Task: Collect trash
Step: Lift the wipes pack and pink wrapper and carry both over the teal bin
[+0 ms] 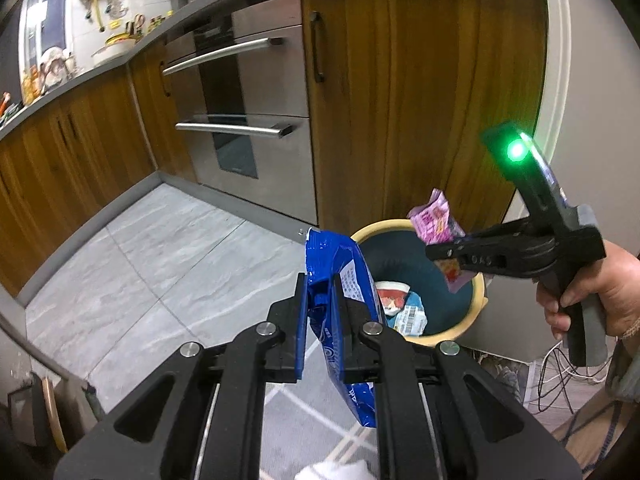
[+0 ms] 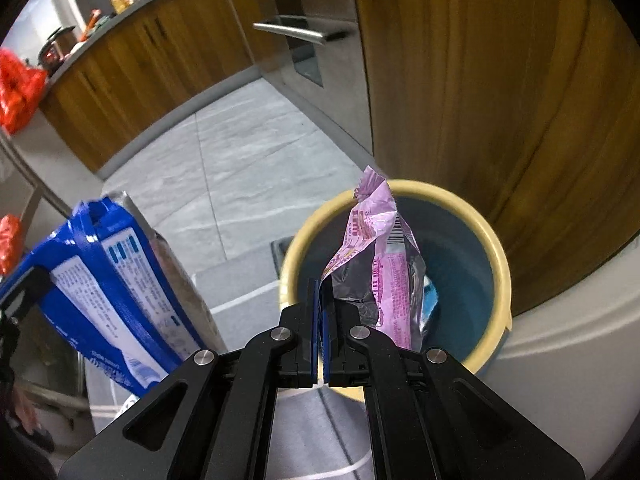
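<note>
A blue snack bag (image 1: 340,280) hangs pinched in my left gripper (image 1: 320,286), just left of a bin (image 1: 478,292) with a cream rim and teal inside. My right gripper (image 1: 434,250) is shut on a pink wrapper (image 1: 434,216) and holds it over the bin's opening. In the right wrist view the pink wrapper (image 2: 380,256) rises from my right gripper (image 2: 323,292) above the bin (image 2: 500,248), and the blue bag (image 2: 116,280) stands at the left. Other wrappers (image 1: 400,304) lie in the bin's bottom.
Wooden cabinet doors (image 1: 420,92) and a steel oven (image 1: 248,112) stand behind the bin. Grey tiled floor (image 1: 152,256) spreads to the left. White cables (image 1: 568,376) lie at the lower right. A hand (image 1: 600,284) grips the right tool. A red bag (image 2: 16,92) sits on a counter.
</note>
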{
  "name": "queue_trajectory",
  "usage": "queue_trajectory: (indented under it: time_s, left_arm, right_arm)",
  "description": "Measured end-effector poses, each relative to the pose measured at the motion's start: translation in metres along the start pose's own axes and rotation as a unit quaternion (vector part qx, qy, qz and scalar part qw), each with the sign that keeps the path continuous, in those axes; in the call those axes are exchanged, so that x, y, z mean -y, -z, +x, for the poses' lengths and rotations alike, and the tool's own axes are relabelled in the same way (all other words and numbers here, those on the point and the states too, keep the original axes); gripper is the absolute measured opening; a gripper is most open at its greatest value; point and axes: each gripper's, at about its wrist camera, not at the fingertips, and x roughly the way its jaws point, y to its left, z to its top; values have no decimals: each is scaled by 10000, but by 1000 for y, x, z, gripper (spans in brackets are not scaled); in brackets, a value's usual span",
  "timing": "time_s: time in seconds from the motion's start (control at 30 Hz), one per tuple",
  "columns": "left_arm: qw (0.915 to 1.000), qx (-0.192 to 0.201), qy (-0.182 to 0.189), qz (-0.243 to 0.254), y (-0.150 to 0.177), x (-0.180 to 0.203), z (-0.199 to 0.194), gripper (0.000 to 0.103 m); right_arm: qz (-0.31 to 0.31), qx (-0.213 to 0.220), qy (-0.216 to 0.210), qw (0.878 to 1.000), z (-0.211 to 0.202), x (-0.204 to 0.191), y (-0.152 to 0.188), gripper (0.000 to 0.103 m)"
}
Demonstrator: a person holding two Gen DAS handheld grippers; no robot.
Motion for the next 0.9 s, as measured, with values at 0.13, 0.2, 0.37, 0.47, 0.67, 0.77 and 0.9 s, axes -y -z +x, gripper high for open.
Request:
queue_trajectory:
  time_s: [0.13,0.2,0.37,0.47,0.67,0.77,0.9]
  left_arm:
    - [9999,19,57,134,-14,11,20,10]
    - [9997,8,82,209,-21,16,30,10]
    - [9989,-110,87,448,-37,30,60,10]
    - [9985,-161,41,514,-44,37,77,10]
    - [9976,-333,-60,608,-44,49,107,10]
    - [9982,-334,-97,486,-42,51,114,10]
    - [9982,-462,-45,382,-37,56,125,10]
  right_arm:
    - [158,-200,-113,9996,19,15,0,3]
    - [147,-263,-50,9995,26,21,1,3]
    - [186,-471,90,9987,43,33,4,3]
    - [172,-585,186,9980,52,36,7,3]
    - [222,-798,318,9961,68,41,12,3]
    - [200,-925,417,9946,76,42,17,3]
    - [181,-1040,517,9931,84,39,19,3]
